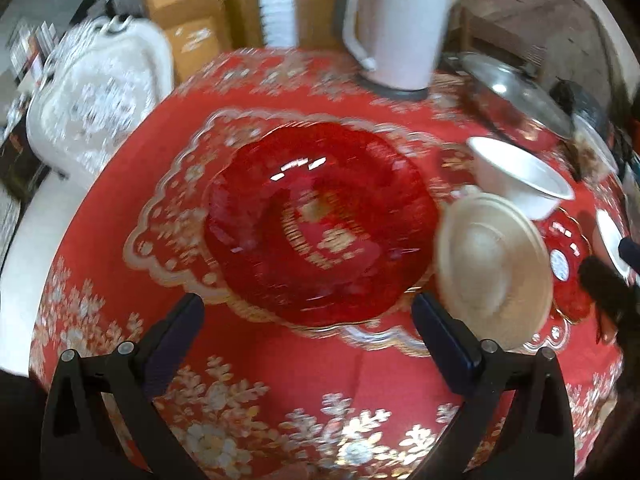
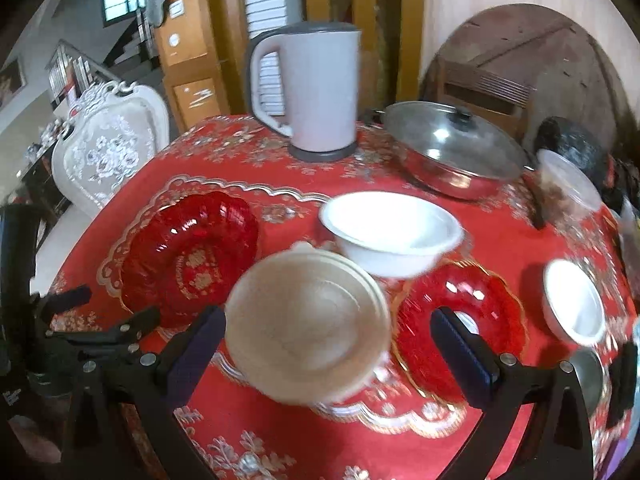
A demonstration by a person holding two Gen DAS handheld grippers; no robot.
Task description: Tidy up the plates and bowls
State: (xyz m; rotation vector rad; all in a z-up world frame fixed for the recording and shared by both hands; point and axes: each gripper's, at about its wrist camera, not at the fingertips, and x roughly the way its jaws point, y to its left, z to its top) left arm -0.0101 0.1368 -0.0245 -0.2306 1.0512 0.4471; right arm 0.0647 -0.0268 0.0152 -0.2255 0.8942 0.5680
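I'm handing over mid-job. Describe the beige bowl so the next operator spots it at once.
Start at the white kettle at the table's far edge and come toward the camera, past the big white bowl. The beige bowl sits just in front of it, between two red glass plates. It is the only matte, cream-coloured dish there.

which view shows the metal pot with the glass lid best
The right wrist view: the lidded pot sits whole and fairly sharp behind the white bowl, with lid knob and steel side visible. The left wrist view shows it only at the right edge, blurred and squeezed by the fisheye.
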